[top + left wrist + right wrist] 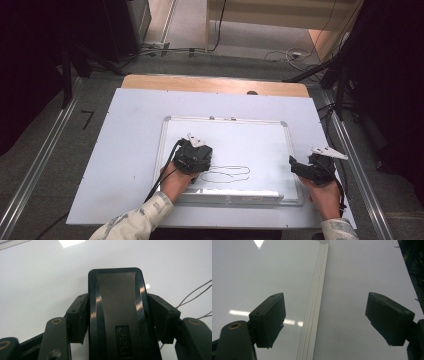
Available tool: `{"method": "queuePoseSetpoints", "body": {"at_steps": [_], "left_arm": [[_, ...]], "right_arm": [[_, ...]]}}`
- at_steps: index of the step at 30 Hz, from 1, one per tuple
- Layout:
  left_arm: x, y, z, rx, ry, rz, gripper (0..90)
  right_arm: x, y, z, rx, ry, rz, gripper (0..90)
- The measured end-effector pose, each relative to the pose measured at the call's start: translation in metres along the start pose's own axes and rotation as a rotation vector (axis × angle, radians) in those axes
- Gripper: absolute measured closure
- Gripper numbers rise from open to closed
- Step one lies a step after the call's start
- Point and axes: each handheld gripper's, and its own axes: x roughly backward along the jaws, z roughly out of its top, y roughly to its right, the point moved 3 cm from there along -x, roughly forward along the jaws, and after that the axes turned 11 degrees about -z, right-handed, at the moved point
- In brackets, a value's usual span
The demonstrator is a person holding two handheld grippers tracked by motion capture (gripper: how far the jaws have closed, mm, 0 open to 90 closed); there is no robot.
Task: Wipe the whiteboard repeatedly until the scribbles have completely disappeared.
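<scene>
Clamping a black whiteboard eraser [117,312] between its jaws, the left tool [192,159] rests on the whiteboard [260,135], just left of thin scribbled lines [225,174]. At the board's right frame, the right tool [324,320] hovers, jaws wide apart, gripping nothing.

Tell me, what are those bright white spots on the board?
Lamp glare: in the left gripper view a bright patch sits on the whiteboard above the eraser; in the right gripper view streaks shine beside the board's frame; the high view is soft, its corners dark.
</scene>
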Motion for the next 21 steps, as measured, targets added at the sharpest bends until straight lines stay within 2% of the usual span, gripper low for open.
{"method": "queuePoseSetpoints", "body": {"at_steps": [12, 20, 21], "left_arm": [[0.0003, 0.0006, 0.001, 0.009, -0.004, 0.003, 39.6], [-0.002, 0.0012, 0.0047, 0.005, -0.027, -0.01, 39.3], [-0.0028, 0.0017, 0.0056, -0.006, -0.035, -0.011, 39.3]], "right_arm": [[-0.0006, 0.0002, 0.0003, 0.0, 0.0, -0.002, 15.2], [-0.0008, -0.0004, 0.0007, 0.003, 0.001, -0.003, 15.2], [-0.0009, -0.0006, 0.0008, 0.003, 0.001, -0.003, 15.2]]}}
